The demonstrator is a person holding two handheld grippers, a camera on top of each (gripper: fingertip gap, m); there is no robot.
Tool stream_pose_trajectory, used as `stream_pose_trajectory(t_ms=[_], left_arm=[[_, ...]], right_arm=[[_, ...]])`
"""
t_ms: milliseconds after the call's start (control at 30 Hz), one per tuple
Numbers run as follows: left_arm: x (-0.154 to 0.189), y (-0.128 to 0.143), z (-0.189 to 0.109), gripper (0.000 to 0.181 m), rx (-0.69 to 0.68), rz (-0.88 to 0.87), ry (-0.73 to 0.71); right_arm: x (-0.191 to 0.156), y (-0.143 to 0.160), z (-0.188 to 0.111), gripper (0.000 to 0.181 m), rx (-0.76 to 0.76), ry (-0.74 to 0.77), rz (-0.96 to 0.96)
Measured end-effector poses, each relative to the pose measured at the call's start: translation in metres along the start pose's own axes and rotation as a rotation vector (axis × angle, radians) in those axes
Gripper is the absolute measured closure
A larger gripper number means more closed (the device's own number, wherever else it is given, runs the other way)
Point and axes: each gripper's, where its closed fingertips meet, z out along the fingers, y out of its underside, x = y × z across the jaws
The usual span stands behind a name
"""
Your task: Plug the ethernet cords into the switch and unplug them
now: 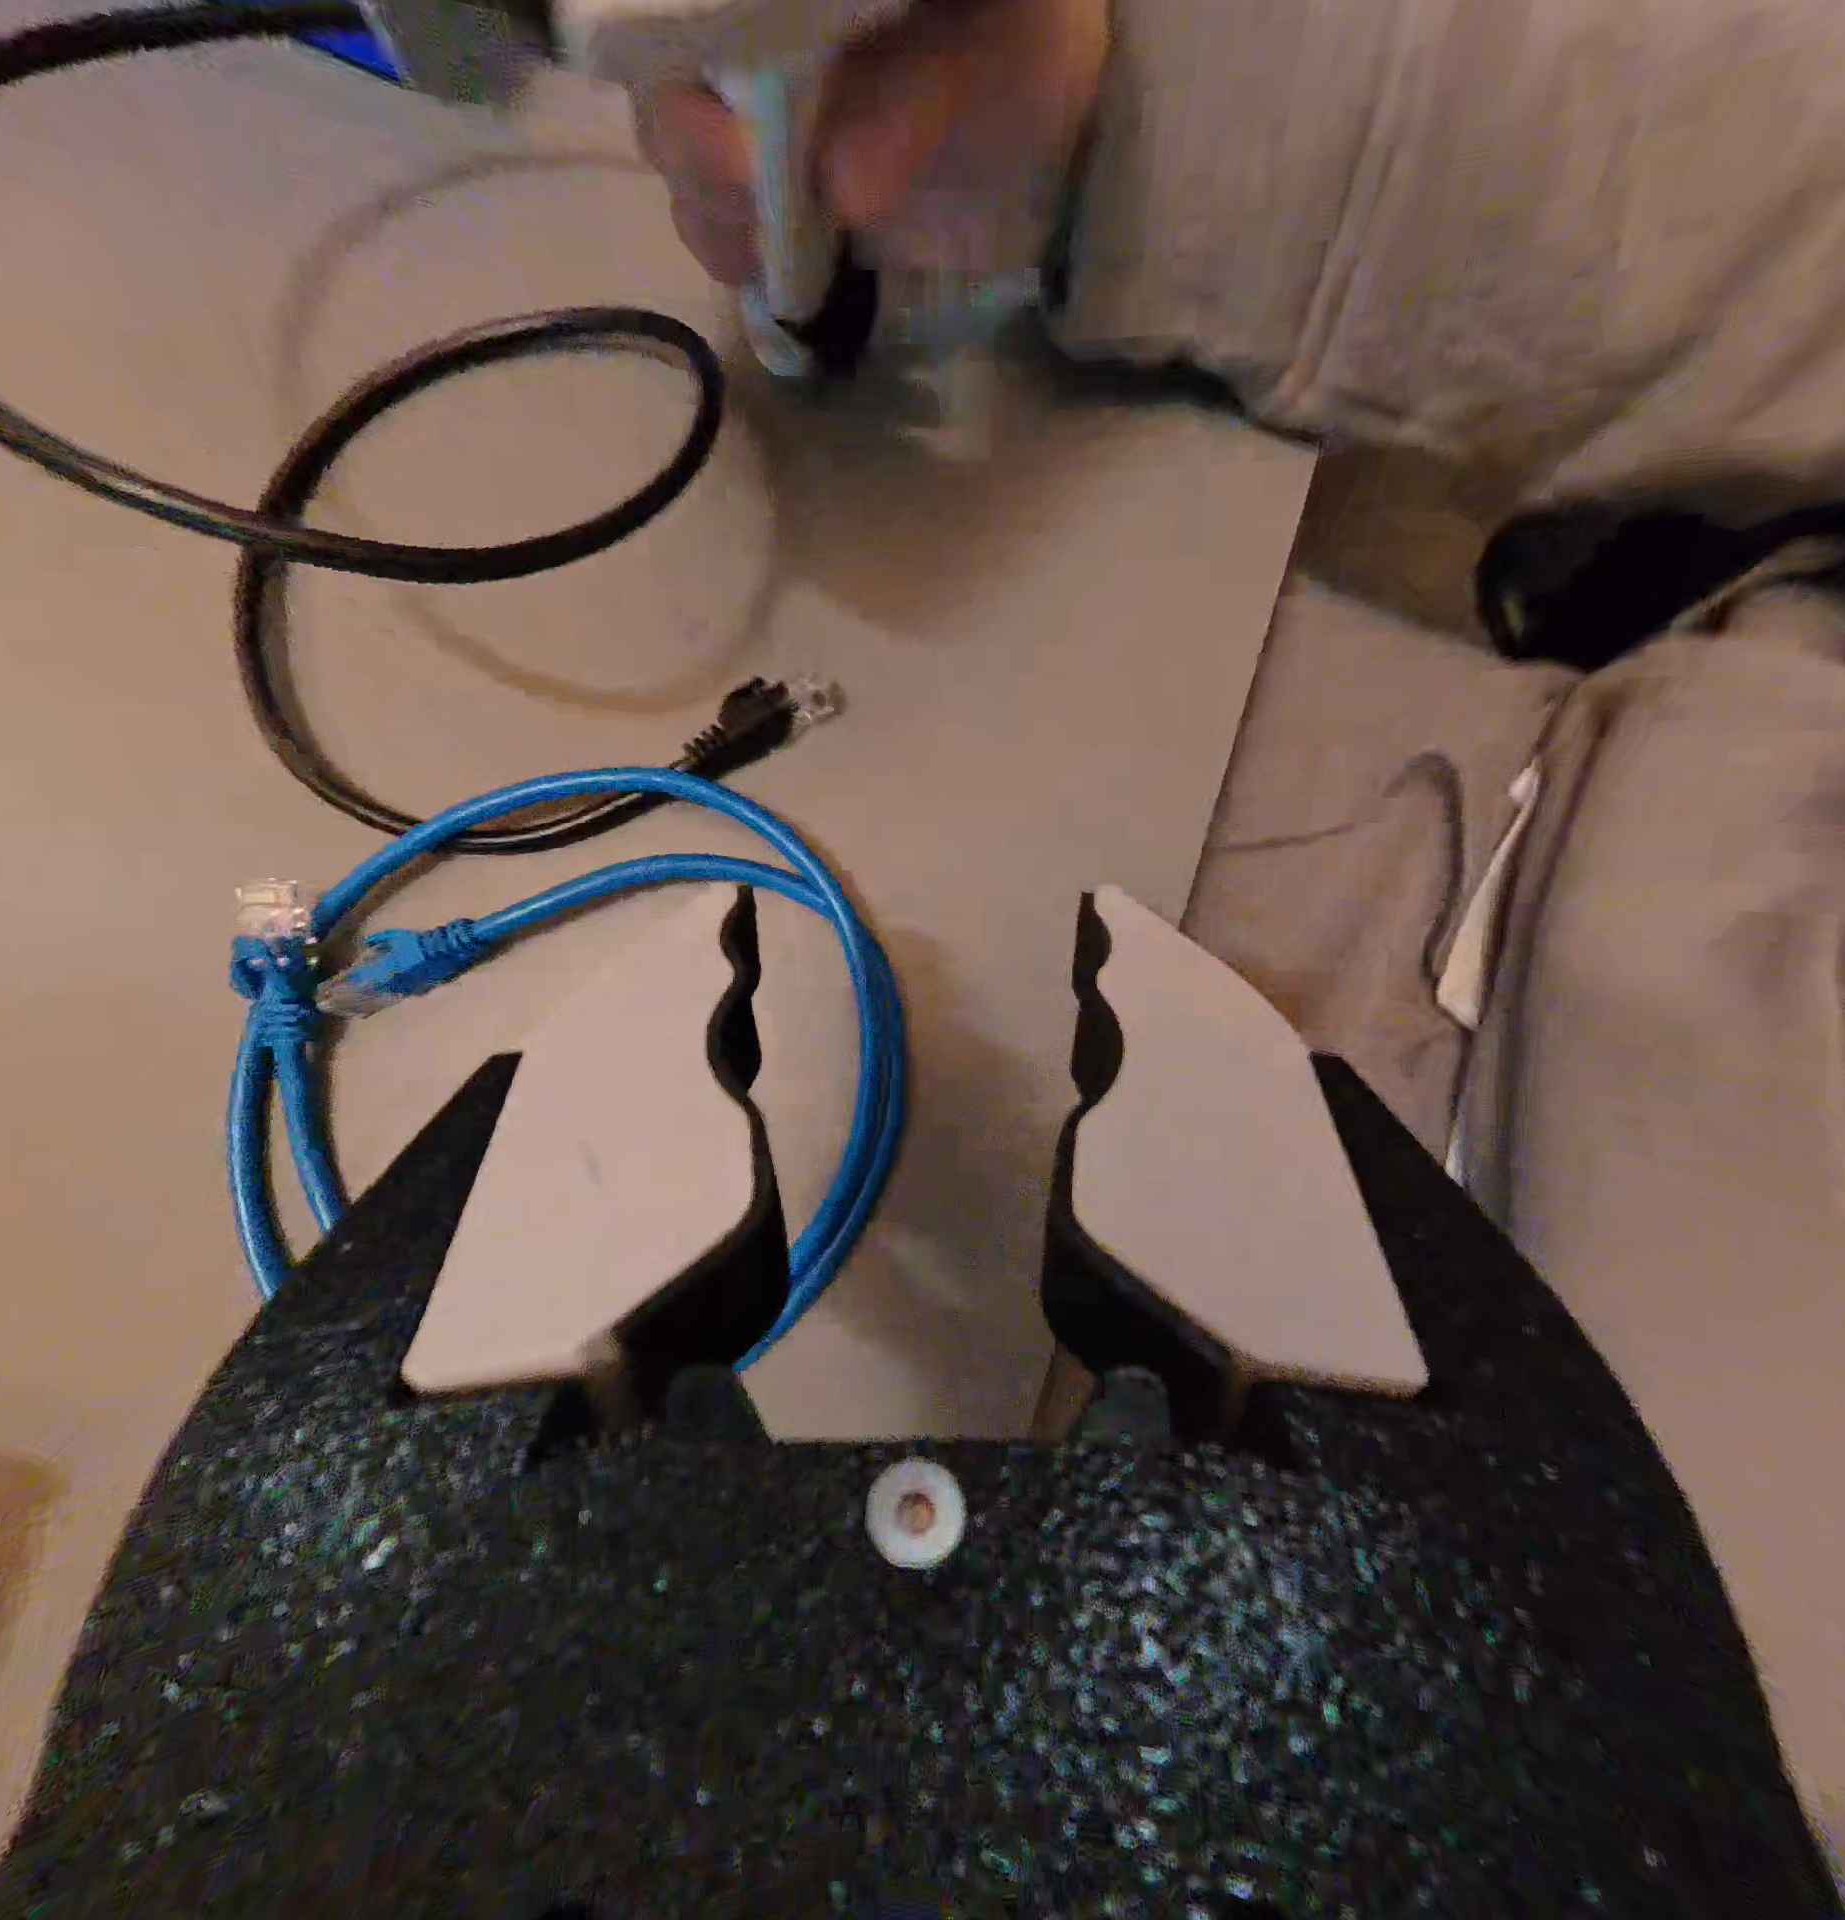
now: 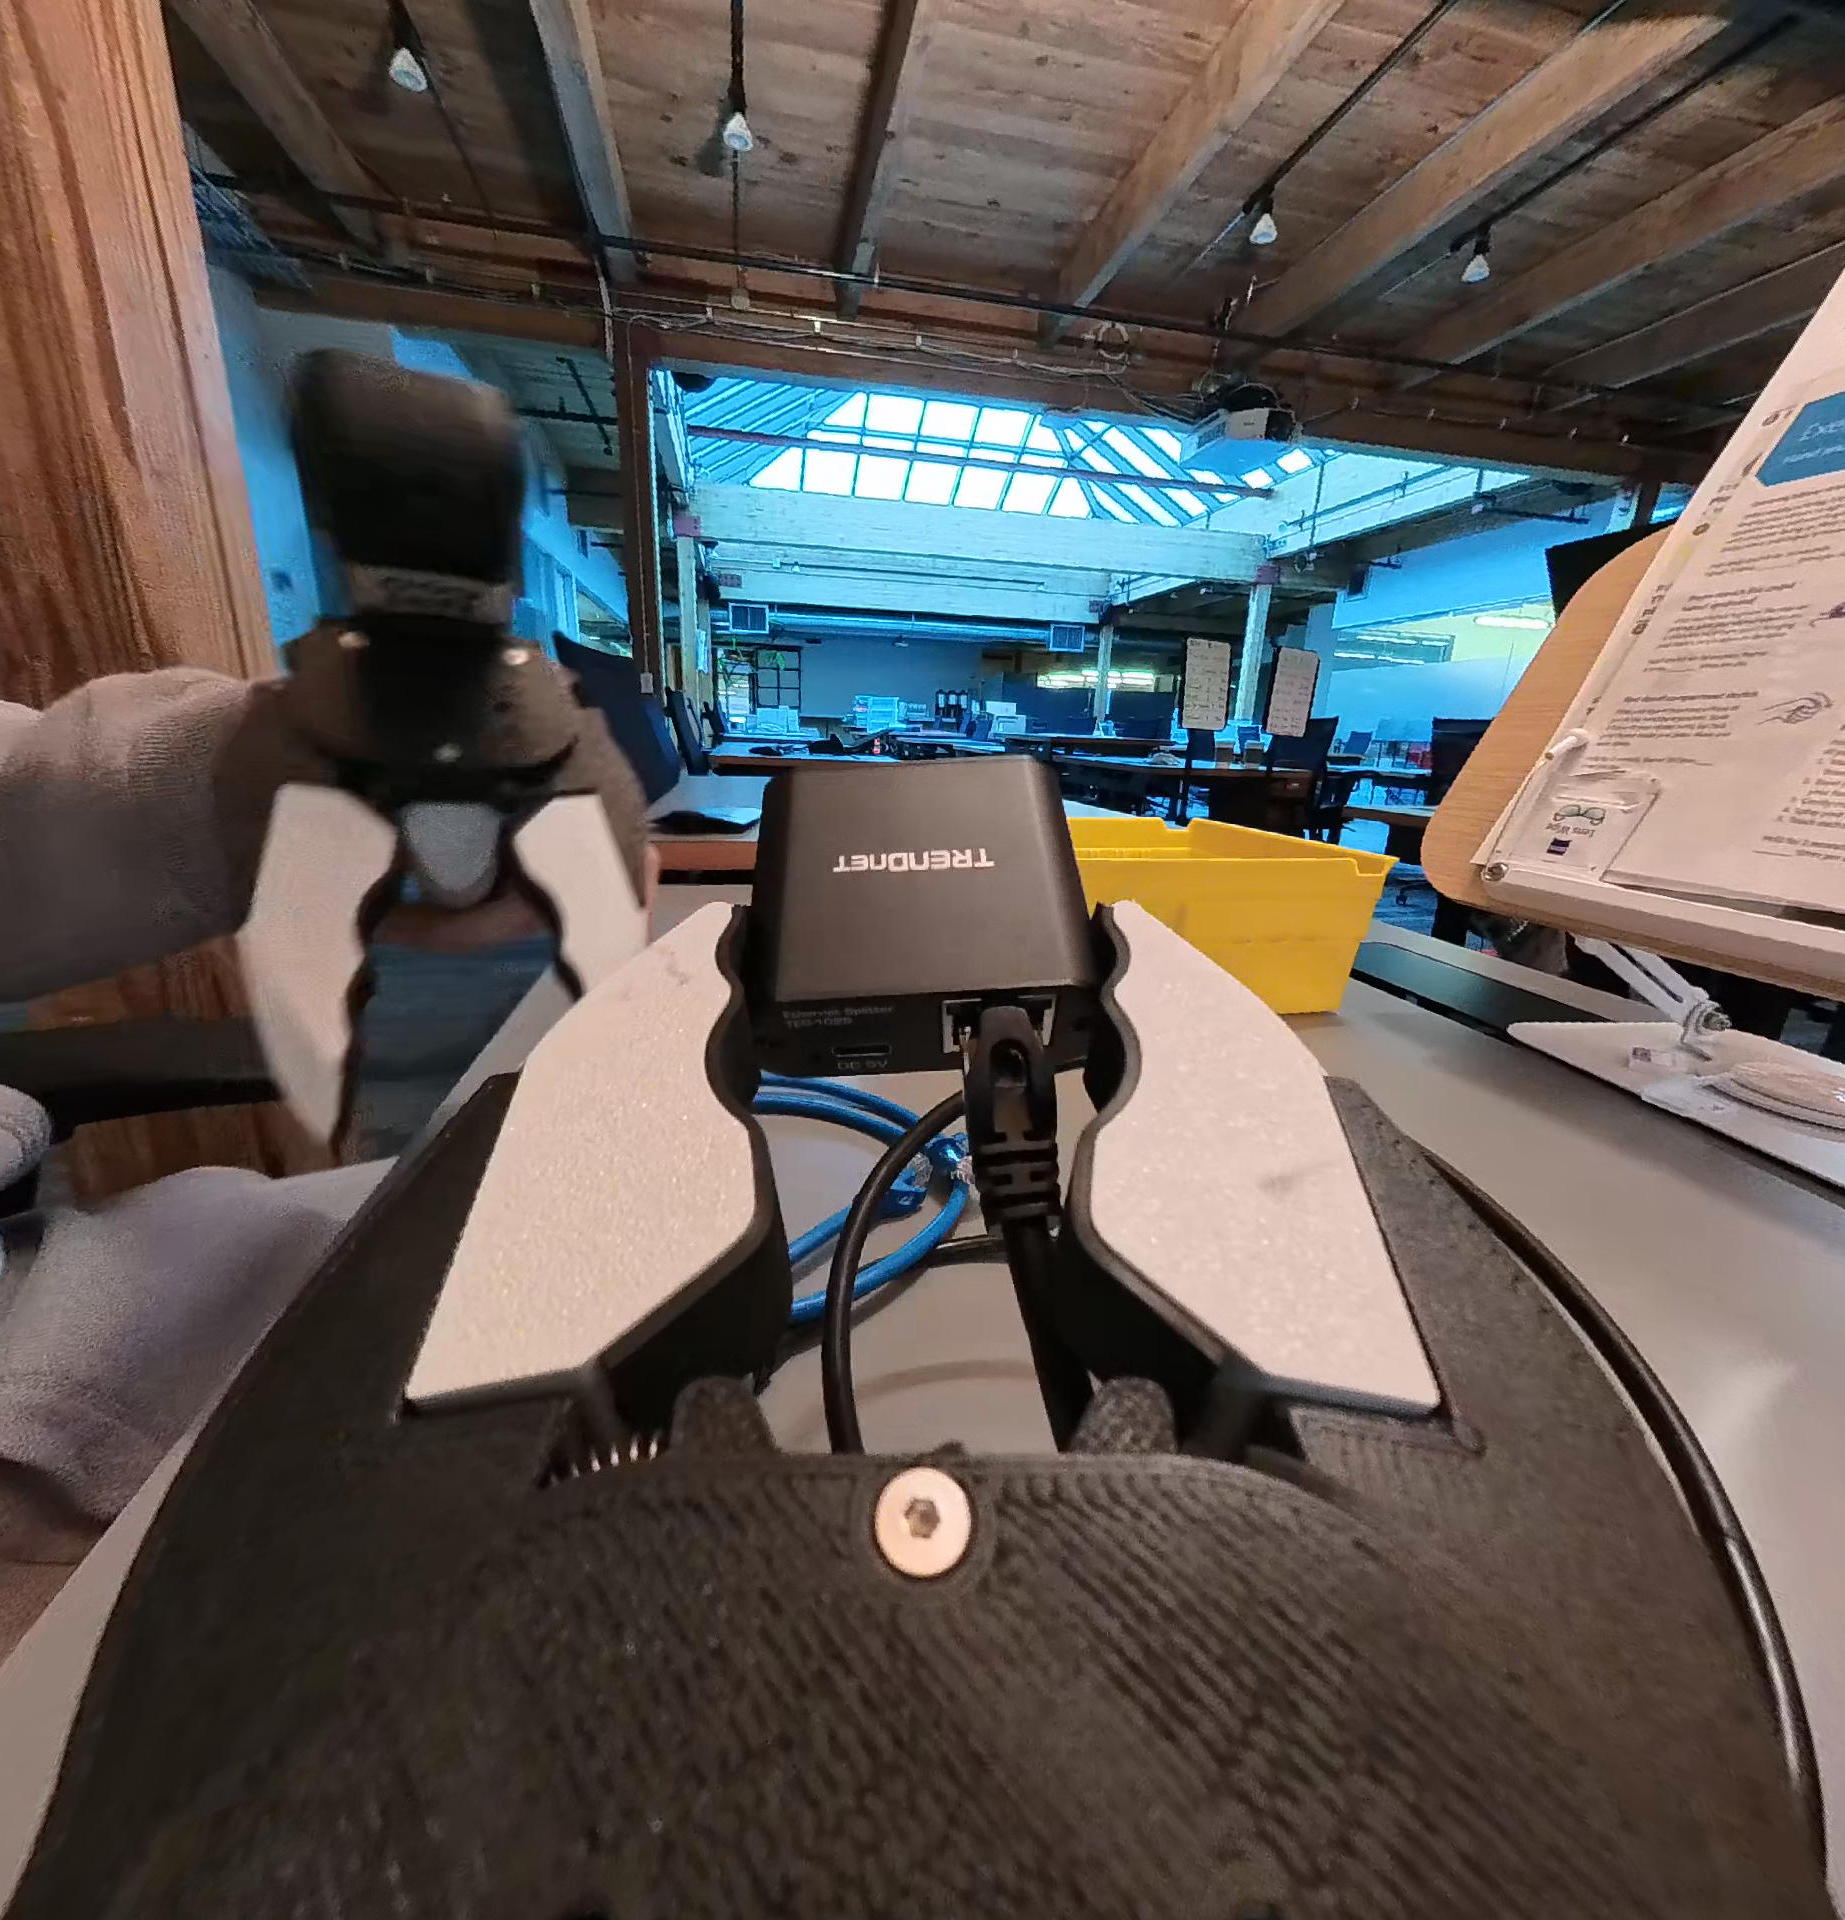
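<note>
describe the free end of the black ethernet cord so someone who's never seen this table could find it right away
In the left wrist view, start at the beige tabletop and find the black ethernet cord coiled in a loop. Follow it down to its free plug, lying unplugged just above the blue cord. Its black boot with a clear tip sets it apart from the blue-booted plugs to the lower left.

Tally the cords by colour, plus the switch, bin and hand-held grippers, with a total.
Black cords: 1
Blue cords: 1
Switch: 1
Yellow bin: 1
Hand-held grippers: 2, left and right
Total: 6
</note>
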Motion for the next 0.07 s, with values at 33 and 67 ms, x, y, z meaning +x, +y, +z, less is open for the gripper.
stream_pose_trajectory(t_ms=[33,67], left_arm=[[-0.013,-0.005,-0.009,0.127,0.053,-0.044,-0.013],[-0.035,-0.005,-0.017,0.133,0.079,-0.063,-0.081]], right_arm=[[0.000,0.000,0.000,0.120,0.000,0.000,0.002],[0.000,0.000,0.000,0.120,0.000,-0.002,0.004]])
